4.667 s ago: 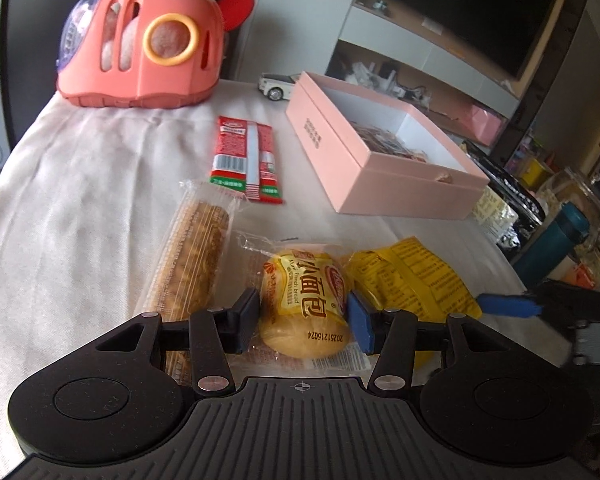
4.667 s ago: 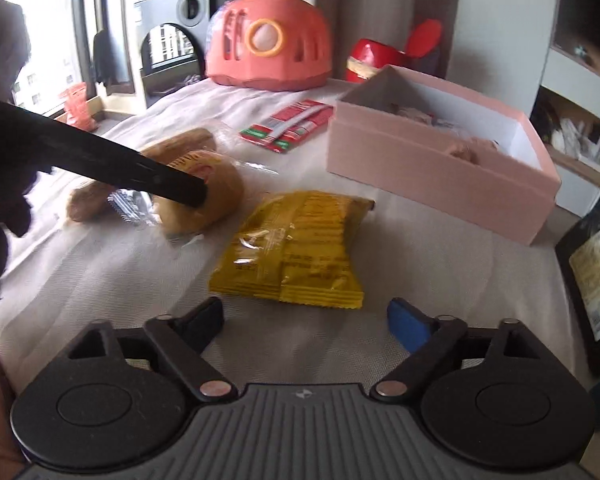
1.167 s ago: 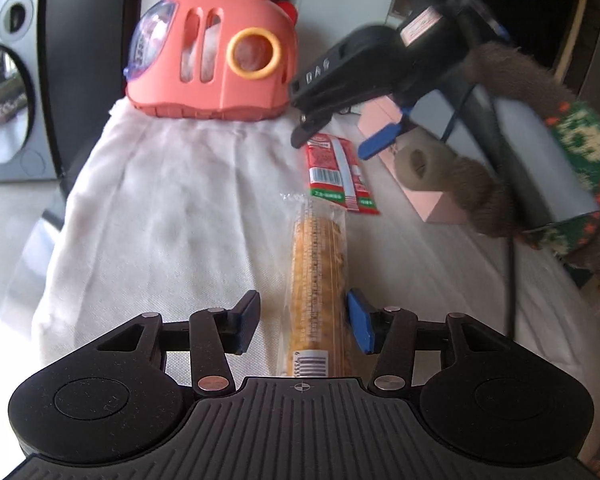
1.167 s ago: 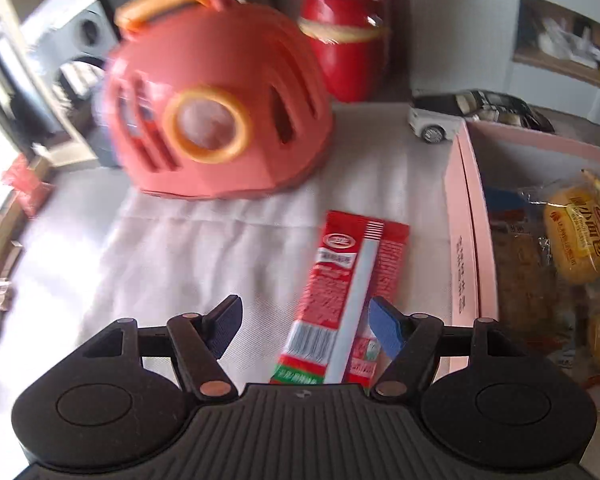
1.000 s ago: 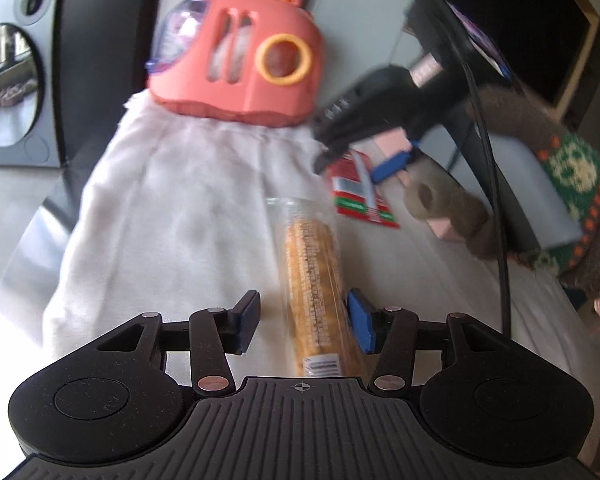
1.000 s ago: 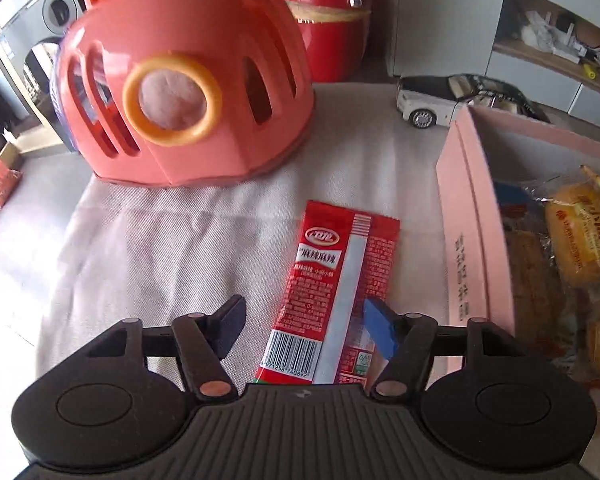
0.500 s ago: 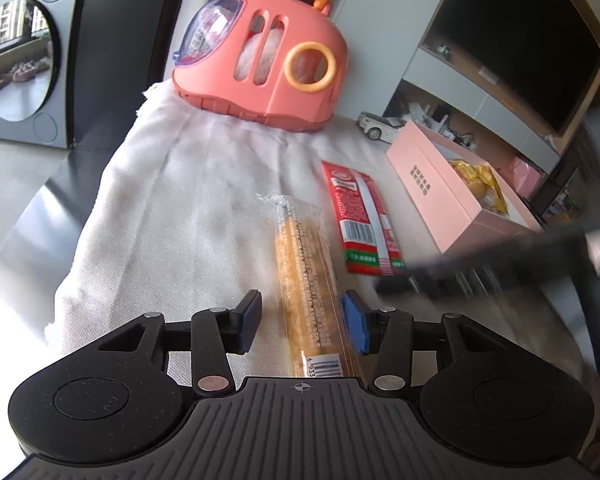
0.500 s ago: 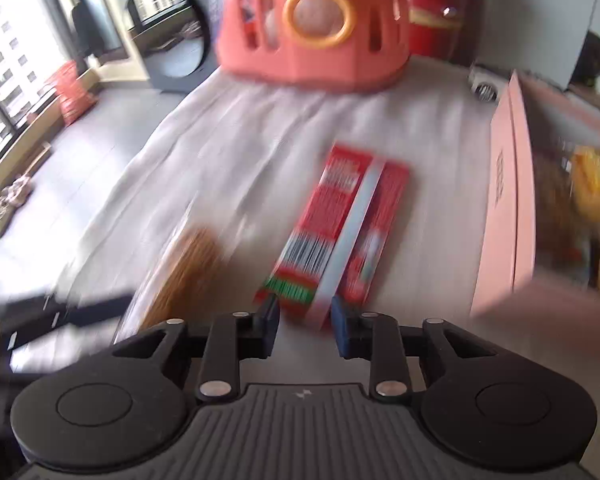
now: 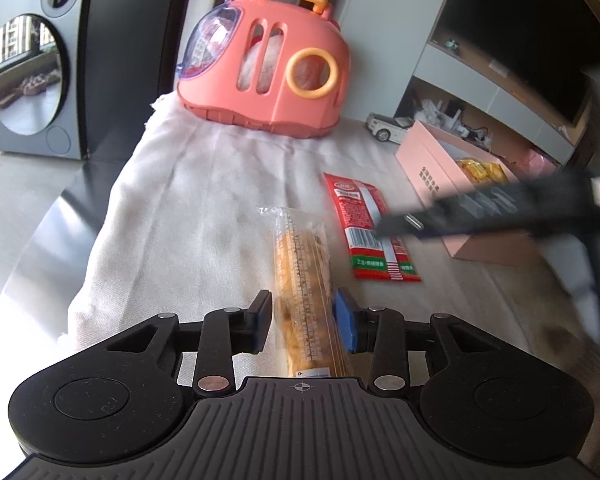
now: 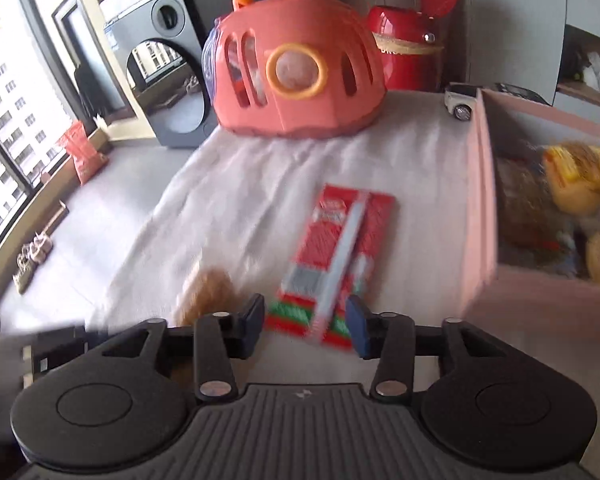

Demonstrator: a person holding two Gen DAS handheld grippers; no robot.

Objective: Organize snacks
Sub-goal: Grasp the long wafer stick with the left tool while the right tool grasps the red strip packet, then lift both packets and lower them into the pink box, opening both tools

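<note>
At the far left a grey round-doored appliance [image 9: 28, 76] stands on the floor beside the desk [image 9: 204, 184], which is covered with a pale cloth. At the back of the desk sits a coral-pink plastic carrier with an orange handle and a round orange-rimmed window [image 9: 268, 68].

The left hand-held gripper [image 9: 302, 322] is low over the near edge of the desk, its jaws closing around the near end of a long clear-wrapped golden biscuit stick [image 9: 302, 276]. The stick lies lengthwise on the cloth between the pads, which stand close against its sides; whether they already press it I cannot tell.

Just to the right of the stick lies a flat red sachet with a white stripe and a green band [image 9: 370, 228]. In the right wrist view the right hand-held gripper [image 10: 306, 324] hovers at the sachet's [image 10: 336, 256] near end, jaws opening and moderately wide, with the near end of the sachet between them, unheld.

Further right stands an open pale-pink cardboard box [image 10: 482, 204], holding yellow-wrapped snacks [image 10: 576, 180]. Behind it sits a small white toy car [image 9: 386, 125].
</note>
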